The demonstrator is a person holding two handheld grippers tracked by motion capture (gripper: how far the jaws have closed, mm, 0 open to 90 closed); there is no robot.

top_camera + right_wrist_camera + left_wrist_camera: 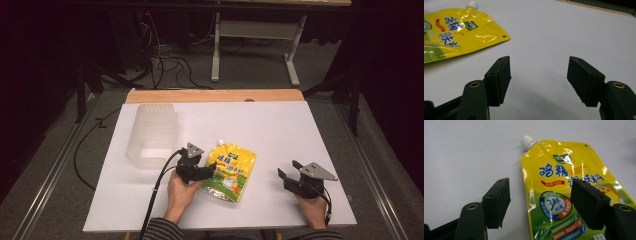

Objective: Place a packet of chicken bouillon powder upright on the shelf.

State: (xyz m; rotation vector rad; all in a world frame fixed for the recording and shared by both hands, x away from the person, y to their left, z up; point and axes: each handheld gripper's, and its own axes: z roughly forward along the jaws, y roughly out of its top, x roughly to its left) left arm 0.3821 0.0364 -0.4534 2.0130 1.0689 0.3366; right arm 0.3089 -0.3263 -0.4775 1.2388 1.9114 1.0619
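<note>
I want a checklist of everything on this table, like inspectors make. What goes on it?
Surface: flat white table top with a wooden strip along the far edge.
Job's things: glossy yellow spouted pouch with a white cap, lying flat; its edge sits between the open jaws of the left hand-held gripper.
Clutter: clear ribbed plastic container at the far left.
Grippers: left hand-held gripper open, at the pouch's edge; right hand-held gripper open over bare table, apart from the pouch.
Cables: black cable trailing from the left hand-held gripper; loose wires on the floor beyond.
Surroundings: dark room, grey floor, white table frame behind.
</note>
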